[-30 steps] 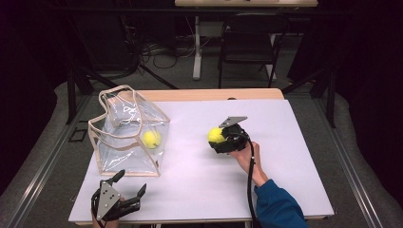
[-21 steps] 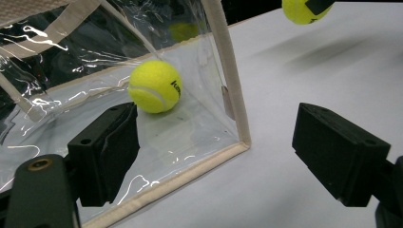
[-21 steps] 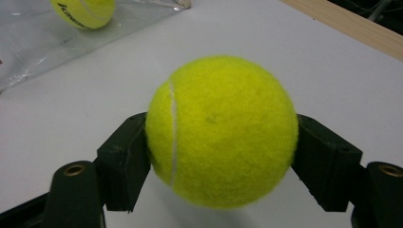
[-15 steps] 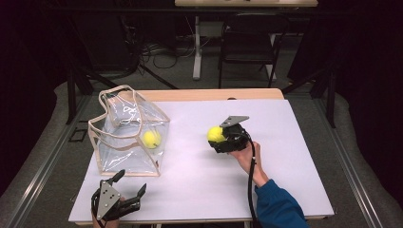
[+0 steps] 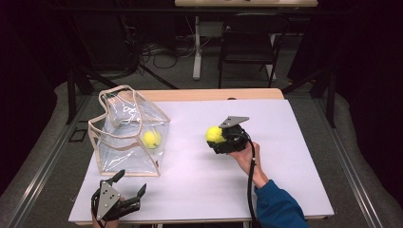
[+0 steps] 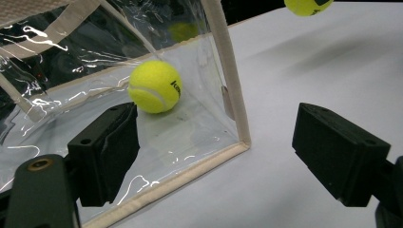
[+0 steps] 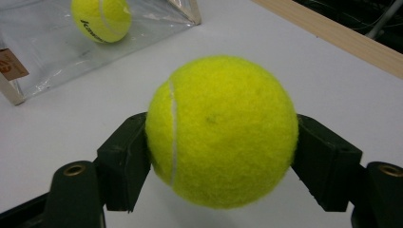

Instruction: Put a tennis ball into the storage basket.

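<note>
My right gripper (image 5: 216, 137) is shut on a yellow tennis ball (image 5: 214, 134) (image 7: 221, 130) above the middle of the white table, its jaws pressing both sides of the ball. A clear plastic bag (image 5: 130, 135) with beige trim stands at the left, and a second tennis ball (image 5: 151, 138) (image 6: 154, 86) lies inside it near its right wall. My left gripper (image 5: 128, 187) rests near the table's front left edge, open, with nothing between its jaws; the bag's near corner (image 6: 240, 142) lies ahead of it. The held ball (image 6: 306, 5) shows at the top of the left gripper view.
The white table top (image 5: 285, 156) has a wooden far edge (image 5: 214, 94). A dark chair (image 5: 249, 45) and cables lie on the floor beyond the table. A blue sleeve (image 5: 278, 206) comes in at the bottom right.
</note>
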Available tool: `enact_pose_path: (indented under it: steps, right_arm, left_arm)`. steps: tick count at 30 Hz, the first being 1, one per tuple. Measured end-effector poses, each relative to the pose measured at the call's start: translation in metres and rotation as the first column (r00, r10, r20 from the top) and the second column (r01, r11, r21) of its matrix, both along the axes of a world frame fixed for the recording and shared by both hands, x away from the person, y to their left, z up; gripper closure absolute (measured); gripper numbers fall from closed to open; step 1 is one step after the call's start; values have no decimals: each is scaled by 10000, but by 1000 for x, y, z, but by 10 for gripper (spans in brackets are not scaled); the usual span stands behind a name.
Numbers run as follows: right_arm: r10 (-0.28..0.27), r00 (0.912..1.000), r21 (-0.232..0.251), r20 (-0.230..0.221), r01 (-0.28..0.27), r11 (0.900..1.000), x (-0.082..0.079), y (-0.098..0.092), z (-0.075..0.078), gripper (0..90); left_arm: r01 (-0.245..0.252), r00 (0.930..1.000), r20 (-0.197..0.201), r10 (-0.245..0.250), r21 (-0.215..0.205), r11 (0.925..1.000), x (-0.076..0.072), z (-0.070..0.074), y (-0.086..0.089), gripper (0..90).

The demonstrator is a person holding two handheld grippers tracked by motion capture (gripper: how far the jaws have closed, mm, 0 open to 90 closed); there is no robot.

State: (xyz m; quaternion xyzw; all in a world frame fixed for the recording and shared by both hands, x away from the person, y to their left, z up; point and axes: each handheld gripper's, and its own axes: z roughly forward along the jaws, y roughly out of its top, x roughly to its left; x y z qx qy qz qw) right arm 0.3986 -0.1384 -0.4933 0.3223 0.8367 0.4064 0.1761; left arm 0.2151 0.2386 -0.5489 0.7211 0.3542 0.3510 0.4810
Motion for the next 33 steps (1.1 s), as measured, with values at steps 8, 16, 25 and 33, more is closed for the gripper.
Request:
enact_pose_path:
  steps: [8, 16, 25, 33]
  right_arm:
    - [98, 9999, 81, 92, -99, 9999, -2, 2, 1, 262]
    - [224, 9996, 179, 151, -227, 9996, -5, 4, 4, 262]
    - [314, 9994, 261, 162, -319, 9992, -7, 6, 7, 263]
    - [457, 9988, 245, 148, -461, 9986, -3, 13, 10, 263]
  left_arm:
    - [-25, 10000, -26, 25, 21, 10000, 1, 0, 0, 160]
    - [1, 10000, -36, -1, 5, 10000, 1, 0, 0, 160]
    - [-47, 10000, 16, 47, 35, 10000, 0, 0, -2, 160]
    - [-35, 10000, 18, 35, 36, 10000, 0, 0, -2, 160]
